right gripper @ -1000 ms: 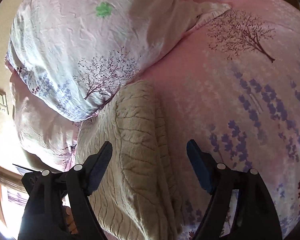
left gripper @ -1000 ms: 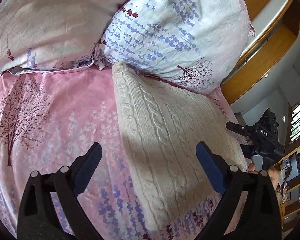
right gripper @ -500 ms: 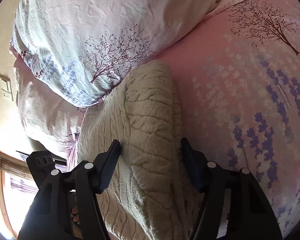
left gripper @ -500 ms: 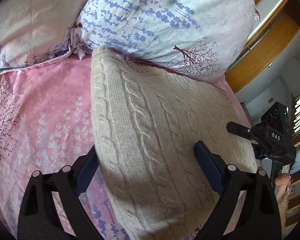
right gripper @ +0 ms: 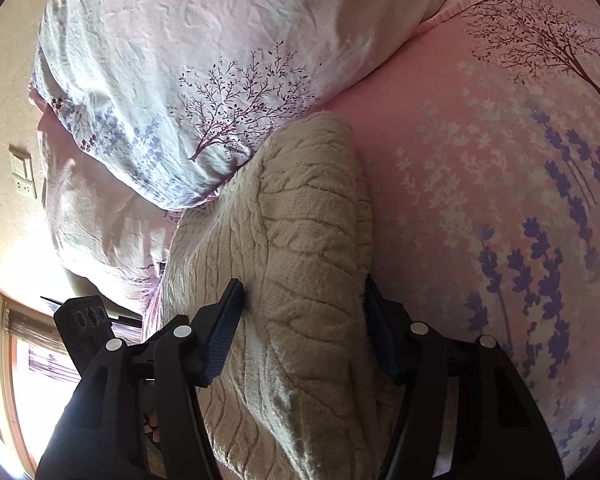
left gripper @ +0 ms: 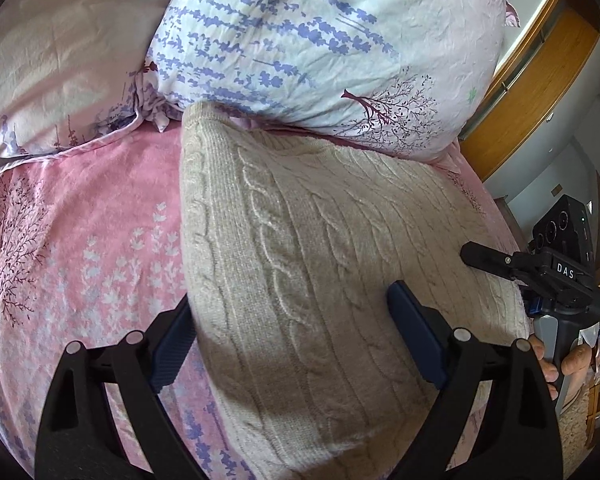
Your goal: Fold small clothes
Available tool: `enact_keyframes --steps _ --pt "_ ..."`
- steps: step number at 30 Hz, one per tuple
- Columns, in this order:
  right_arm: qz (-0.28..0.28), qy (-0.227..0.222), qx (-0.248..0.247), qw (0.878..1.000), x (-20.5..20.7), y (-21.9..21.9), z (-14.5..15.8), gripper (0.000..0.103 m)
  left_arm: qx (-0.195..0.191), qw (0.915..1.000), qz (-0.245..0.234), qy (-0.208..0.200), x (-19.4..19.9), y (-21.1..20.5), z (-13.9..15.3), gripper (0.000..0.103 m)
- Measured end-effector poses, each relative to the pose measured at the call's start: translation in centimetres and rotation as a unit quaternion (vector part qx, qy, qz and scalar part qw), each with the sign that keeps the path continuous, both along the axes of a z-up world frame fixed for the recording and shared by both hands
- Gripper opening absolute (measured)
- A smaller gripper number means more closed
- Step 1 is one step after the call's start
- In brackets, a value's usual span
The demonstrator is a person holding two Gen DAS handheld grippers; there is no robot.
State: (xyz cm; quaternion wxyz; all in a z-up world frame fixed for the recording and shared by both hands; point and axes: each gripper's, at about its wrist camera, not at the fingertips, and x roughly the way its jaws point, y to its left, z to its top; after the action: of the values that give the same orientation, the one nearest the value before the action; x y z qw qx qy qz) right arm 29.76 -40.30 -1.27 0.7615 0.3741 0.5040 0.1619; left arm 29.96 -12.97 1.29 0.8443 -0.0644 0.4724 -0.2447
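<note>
A folded cream cable-knit sweater (left gripper: 300,248) lies on the pink floral bedsheet (left gripper: 80,240), its far end against a pillow. My left gripper (left gripper: 292,340) is open, its blue pads astride the sweater's near part, the left pad at its edge. The right gripper's body shows at the right of the left wrist view (left gripper: 556,280). In the right wrist view the sweater (right gripper: 300,240) bulges between my right gripper's (right gripper: 304,316) open fingers, one pad on each side of a thick fold. I cannot tell whether the pads press the knit.
Two floral pillows (left gripper: 320,48) (left gripper: 60,60) lie at the bed's head, touching the sweater's far end. A wooden headboard (left gripper: 540,80) stands at the right. The pink sheet (right gripper: 500,200) spreads right of the sweater. A wall switch (right gripper: 22,176) and a window show at the left.
Both grippers have moved forward onto the sweater. The sweater now sits between each pair of fingers. The right fingers have narrowed around its fold.
</note>
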Motion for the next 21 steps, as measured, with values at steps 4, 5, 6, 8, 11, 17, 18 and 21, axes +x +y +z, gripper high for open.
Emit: enact_keyframes --steps 4,5,6,8,11,17,18,21 --pt "0.004 -0.010 0.013 1.000 -0.4 0.0 -0.4 0.035 -0.007 0.9999 0.001 -0.009 -0.4 0.1 0.3 0.076" --pt "0.003 -0.016 0.013 1.000 -0.5 0.1 -0.2 0.034 -0.006 0.9998 0.002 -0.018 -0.7 0.2 0.6 0.066" --pt "0.001 -0.024 0.012 1.000 -0.7 0.2 0.1 0.032 -0.005 0.9996 0.002 -0.027 -1.1 0.5 1.0 0.055" --pt "0.002 -0.042 0.008 0.999 -1.0 0.6 1.0 0.031 -0.011 0.9993 0.002 -0.034 -1.4 0.8 1.5 0.043" --pt "0.013 -0.077 0.005 0.997 -1.5 2.0 3.2 0.030 -0.038 0.9990 0.002 -0.023 -1.5 2.3 2.0 0.037" --pt "0.076 -0.138 -0.027 0.987 -1.8 8.5 6.4 0.029 -0.051 0.9977 0.012 -0.043 -4.2 9.2 3.5 0.037" --pt "0.088 -0.148 -0.029 0.985 -1.7 9.7 6.6 0.029 -0.055 0.9974 0.017 -0.044 -4.5 10.8 3.7 0.037" --pt "0.118 -0.153 -0.032 0.981 -1.4 13.3 5.9 0.029 -0.047 0.9973 0.027 -0.049 -5.0 15.0 3.9 0.038"
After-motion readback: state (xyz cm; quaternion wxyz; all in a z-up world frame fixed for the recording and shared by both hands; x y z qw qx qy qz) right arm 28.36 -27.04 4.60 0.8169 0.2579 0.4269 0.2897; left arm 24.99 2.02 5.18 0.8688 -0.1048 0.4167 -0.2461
